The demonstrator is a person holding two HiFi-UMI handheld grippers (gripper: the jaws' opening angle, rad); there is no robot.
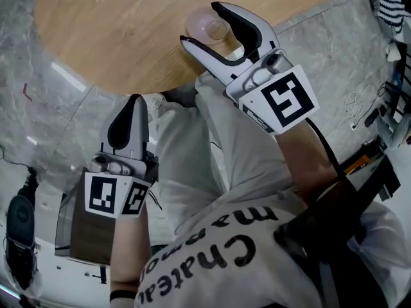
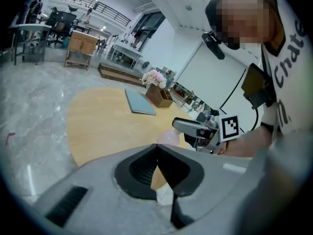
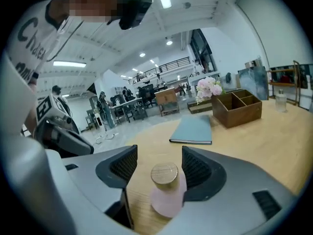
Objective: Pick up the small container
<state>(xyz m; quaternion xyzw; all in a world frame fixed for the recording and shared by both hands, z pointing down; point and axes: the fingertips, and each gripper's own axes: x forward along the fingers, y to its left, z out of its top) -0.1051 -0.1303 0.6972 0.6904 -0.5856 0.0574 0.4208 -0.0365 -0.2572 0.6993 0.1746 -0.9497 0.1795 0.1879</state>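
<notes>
The small container (image 1: pixel 207 25) is a pale pink jar with a round wooden lid (image 3: pixel 164 174). It stands near the front edge of the round wooden table (image 1: pixel 109 31). My right gripper (image 1: pixel 200 23) is open, with one jaw on each side of the jar and both pads clear of the lid. The right gripper view shows the jar (image 3: pixel 165 195) low between the jaws. My left gripper (image 1: pixel 133 104) is shut on nothing and hangs over the person's lap, just off the table edge. From the left gripper view the jar (image 2: pixel 168 137) shows beyond the closed tips (image 2: pixel 156 150).
A blue-grey book (image 3: pixel 192 130) lies further out on the table. Beyond it stand a wooden divided box (image 3: pixel 237 106) and pink flowers (image 3: pixel 208 87). Marble floor surrounds the table, with cables (image 1: pixel 363 111) at the right. The person's legs sit under the near table edge.
</notes>
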